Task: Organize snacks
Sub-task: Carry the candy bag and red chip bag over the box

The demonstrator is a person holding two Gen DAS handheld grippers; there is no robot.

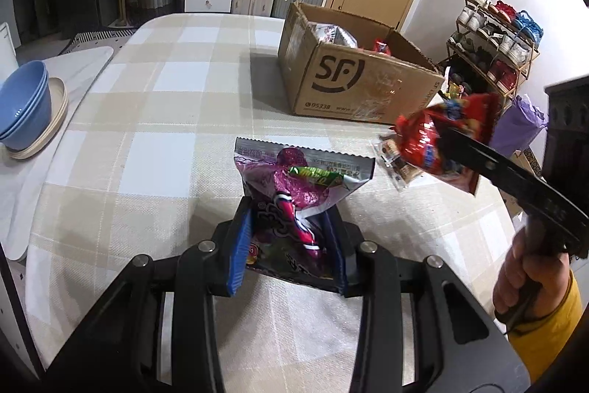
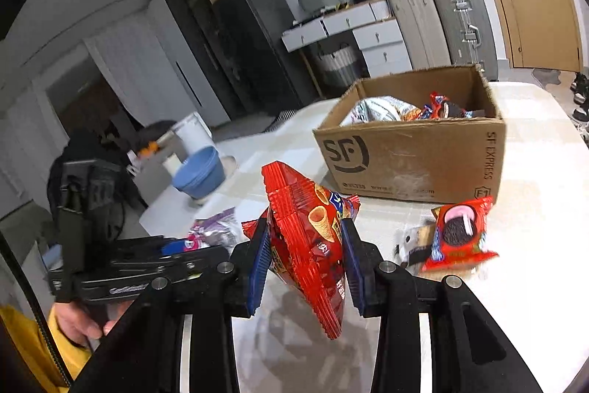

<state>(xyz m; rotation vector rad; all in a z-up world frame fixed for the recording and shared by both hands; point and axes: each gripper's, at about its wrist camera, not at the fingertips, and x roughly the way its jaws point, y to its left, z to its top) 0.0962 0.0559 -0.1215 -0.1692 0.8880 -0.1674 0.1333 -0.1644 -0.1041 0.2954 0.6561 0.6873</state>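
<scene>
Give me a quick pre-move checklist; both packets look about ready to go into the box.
1. Left gripper fingers clamped on purple packet: ok.
2. Right gripper fingers clamped on red cone-snack packet: ok.
3. Cardboard box top open: ok.
4. Room left in the box: ok, part of its floor shows.
5. Oreo packet still on the table: not ok.

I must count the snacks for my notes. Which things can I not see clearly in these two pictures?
- Cardboard box contents: left wrist view, near wall hides most; right wrist view shows only the top layer.
- Clear packet: left wrist view, the red snack bag covers part of it; print too small.
- Purple snack bag: right wrist view, left hand-held gripper hides most.
</scene>
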